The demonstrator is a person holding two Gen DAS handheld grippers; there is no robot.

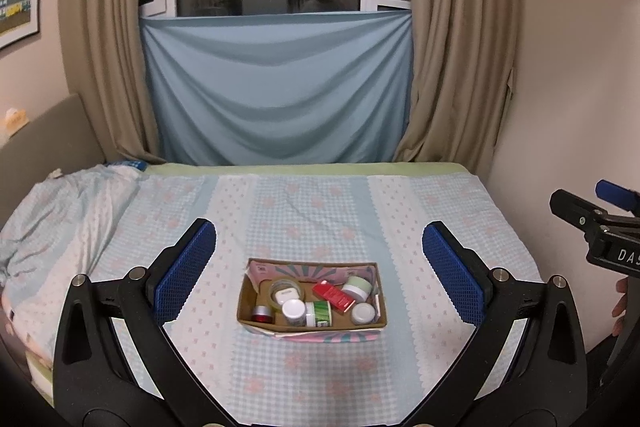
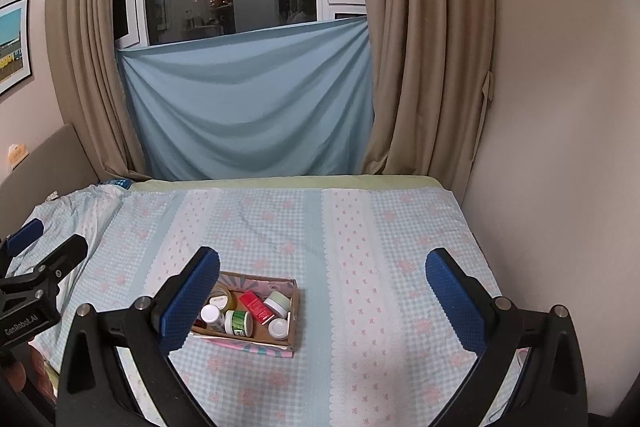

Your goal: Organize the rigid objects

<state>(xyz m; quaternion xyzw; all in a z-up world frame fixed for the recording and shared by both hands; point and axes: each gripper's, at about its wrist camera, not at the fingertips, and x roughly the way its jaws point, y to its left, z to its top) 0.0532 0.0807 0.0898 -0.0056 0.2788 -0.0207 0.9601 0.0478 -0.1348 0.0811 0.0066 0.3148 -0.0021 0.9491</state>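
Note:
A small open cardboard box point(image 1: 248, 311) sits on the checked bedspread point(image 1: 320, 211). It holds several items: a red carton point(image 1: 334, 295), a green-labelled bottle point(image 1: 318, 314), a white-capped bottle point(image 1: 293, 310), a green-lidded jar point(image 1: 356, 287), a white jar point(image 1: 363, 313) and a red-lidded jar point(image 1: 262, 314). My left gripper point(image 1: 319, 275) is open and empty, held above and in front of the box. My right gripper point(image 2: 322, 301) is open and empty, to the right of the box point(image 2: 294, 311). The right gripper's left finger point(image 2: 190, 303) hides the box's left end.
A rumpled quilt point(image 1: 52, 219) lies at the bed's left side. A blue cloth point(image 1: 276, 87) and beige curtains point(image 1: 452, 39) hang behind the bed. A wall point(image 2: 560, 147) borders the bed on the right. The right gripper shows in the left wrist view point(image 1: 592, 215).

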